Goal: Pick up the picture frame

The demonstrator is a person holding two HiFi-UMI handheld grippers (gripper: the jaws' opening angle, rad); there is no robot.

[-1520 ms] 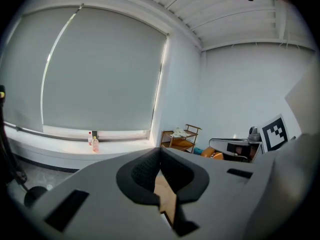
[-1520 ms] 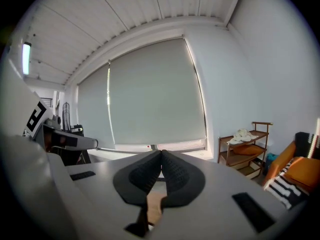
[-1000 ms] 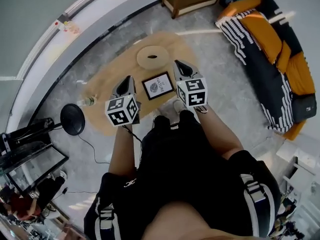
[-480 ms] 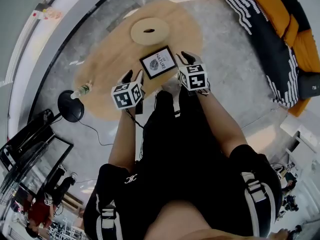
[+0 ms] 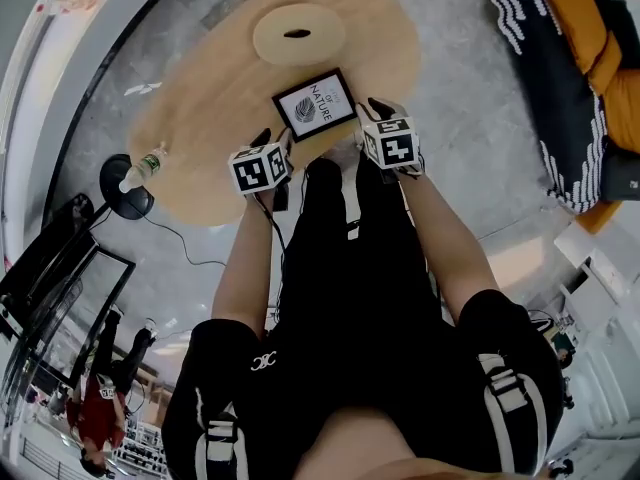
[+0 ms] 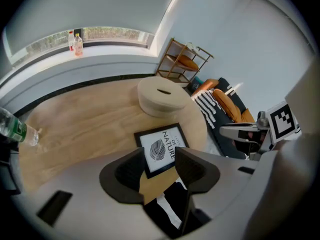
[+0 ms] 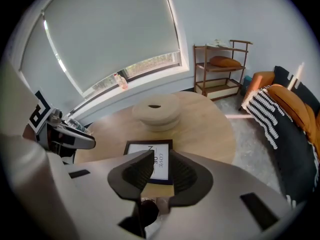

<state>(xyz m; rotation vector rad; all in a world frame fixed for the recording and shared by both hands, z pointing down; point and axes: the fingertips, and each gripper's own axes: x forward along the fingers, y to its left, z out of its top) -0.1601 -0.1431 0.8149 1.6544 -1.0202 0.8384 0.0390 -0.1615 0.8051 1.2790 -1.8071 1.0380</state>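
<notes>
Near table's (image 5: 200, 118) front edge, picture frame (image 5: 314, 105) lies flat, print up, round beige disc (image 5: 297, 34) behind it. Left gripper (image 6: 160, 158) by frame's left corner, right gripper (image 7: 161, 165) by its right corner: probably two-sided lift. Both jaws have just been opening, now spread, gripping nothing; frame lies ahead of gaps, apparently untouched.

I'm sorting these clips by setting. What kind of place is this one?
Probably a living room, perhaps a staged one: an orange and black sofa, a wooden table bearing a picture frame, and a small wooden shelf against the wall.
</notes>
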